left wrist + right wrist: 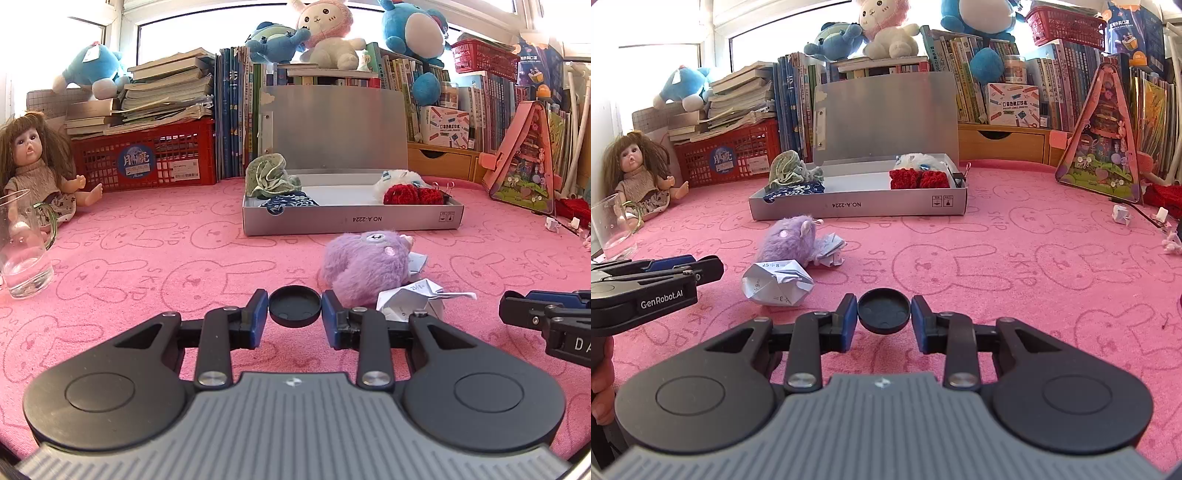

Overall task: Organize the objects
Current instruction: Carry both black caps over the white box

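Where pink bunny cloth [147,258] meets bookshelves [491,103], left gripper [294,310], right gripper [884,310]: fingers together.

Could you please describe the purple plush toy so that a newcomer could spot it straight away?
Find the open grey box on the pink cloth. Just in front of it lies the purple plush toy, beside folded papers. It is the only fluffy, lilac thing there.

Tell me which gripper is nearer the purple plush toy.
Left. The left gripper sits just short of the purple plush toy; the right gripper is farther off to its right.
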Demonstrator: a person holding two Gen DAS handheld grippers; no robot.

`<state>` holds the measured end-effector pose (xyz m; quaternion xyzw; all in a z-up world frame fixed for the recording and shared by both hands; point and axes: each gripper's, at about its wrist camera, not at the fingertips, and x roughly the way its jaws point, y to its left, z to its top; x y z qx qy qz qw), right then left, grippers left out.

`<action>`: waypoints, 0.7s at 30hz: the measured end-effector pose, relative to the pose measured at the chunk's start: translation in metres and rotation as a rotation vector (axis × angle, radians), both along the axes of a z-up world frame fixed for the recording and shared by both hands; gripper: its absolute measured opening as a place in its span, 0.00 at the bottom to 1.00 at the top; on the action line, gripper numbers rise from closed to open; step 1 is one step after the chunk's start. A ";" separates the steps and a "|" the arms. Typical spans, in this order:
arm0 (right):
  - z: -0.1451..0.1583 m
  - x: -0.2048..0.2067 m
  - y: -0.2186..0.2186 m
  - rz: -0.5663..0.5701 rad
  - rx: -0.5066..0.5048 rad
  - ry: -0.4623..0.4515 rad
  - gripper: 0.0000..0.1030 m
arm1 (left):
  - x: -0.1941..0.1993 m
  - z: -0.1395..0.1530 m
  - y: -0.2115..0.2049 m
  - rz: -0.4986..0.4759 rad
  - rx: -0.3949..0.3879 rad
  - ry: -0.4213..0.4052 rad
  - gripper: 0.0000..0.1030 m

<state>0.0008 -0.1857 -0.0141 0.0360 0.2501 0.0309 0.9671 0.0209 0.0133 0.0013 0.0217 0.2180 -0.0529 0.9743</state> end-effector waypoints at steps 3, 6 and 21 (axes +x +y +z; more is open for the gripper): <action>0.002 -0.001 -0.002 -0.005 -0.002 -0.011 0.35 | -0.002 0.005 -0.001 -0.006 -0.011 0.001 0.36; 0.005 0.001 -0.005 -0.011 0.007 -0.016 0.35 | -0.002 0.011 -0.002 -0.009 -0.013 -0.006 0.36; 0.025 0.043 -0.014 -0.048 0.015 -0.003 0.35 | 0.035 0.036 -0.007 0.004 -0.011 0.031 0.36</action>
